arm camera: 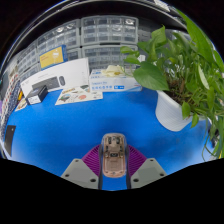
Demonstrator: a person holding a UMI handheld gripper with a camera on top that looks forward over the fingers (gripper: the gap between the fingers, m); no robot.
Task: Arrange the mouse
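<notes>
Below, a small brown mouse (114, 148) is clasped between both purple pads of the claw (114, 163) over a blue table (60, 125); a potted plant (172, 95) is seen ahead, rightward; boxes (115, 79) are stacked beyond.

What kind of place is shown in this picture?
Probably an office or lab workbench: a blue table holding product boxes, a potted plant, and clear storage drawers behind. The gripper fingers hold a small object.
</notes>
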